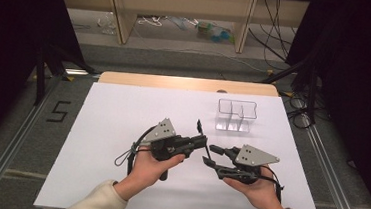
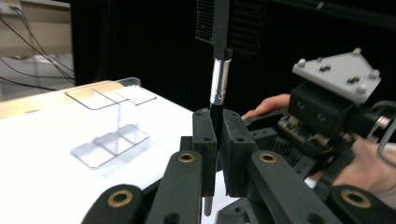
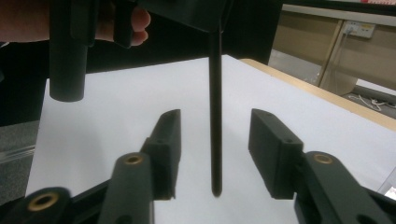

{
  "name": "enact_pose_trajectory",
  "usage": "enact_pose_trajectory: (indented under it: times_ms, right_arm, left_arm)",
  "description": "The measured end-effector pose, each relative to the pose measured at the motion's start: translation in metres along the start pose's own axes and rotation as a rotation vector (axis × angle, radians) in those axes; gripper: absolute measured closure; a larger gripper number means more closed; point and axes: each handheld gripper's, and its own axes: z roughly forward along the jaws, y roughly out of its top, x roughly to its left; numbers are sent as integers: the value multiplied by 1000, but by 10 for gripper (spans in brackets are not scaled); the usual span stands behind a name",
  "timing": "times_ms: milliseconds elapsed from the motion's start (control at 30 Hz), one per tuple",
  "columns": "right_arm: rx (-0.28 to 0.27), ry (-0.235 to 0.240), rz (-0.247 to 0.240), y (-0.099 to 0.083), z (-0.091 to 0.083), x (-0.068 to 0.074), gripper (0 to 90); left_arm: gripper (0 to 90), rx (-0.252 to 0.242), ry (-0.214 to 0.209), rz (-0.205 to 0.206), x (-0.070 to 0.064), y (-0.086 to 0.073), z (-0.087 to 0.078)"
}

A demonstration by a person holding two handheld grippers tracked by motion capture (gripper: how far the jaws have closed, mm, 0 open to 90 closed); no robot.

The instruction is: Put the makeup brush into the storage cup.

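Left claw [image 2: 218,140] pinching a thin black brush [image 2: 219,88], probably makeup; right claw [image 3: 215,154] spread around its handle.

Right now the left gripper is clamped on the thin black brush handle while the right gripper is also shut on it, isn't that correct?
Not quite. The left gripper is clamped on the brush handle, but the right gripper is open: the right gripper view shows its jaws spread on either side of the handle's lower end, touching nothing.
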Motion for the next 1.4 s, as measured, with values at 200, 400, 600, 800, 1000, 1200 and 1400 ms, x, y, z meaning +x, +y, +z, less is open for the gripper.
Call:
enact_pose_trajectory:
  times_ms: [200,400,600,800,1000,1200,1400]
  right_arm:
    - [-11,23,14,2,-3,-1,487]
    - [-54,5,49,8,-13,-5,496]
    - [-65,27,56,9,-13,-5,516]
    - [-74,23,44,15,-14,-4,532]
    - [-29,32,39,8,-9,-5,552]
    - [18,43,21,2,4,-2,579]
    - [35,45,23,1,12,-2,615]
  left_arm:
    - [858,33,59,81,1,1,-3]
    - [858,59,81,162,6,2,-3]
    - [858,86,91,210,8,4,-4]
    - [858,109,189,313,11,6,-5]
    - [858,149,91,275,7,5,-2]
    - [858,161,84,187,-3,1,1]
    - [858,166,82,168,-4,0,1]
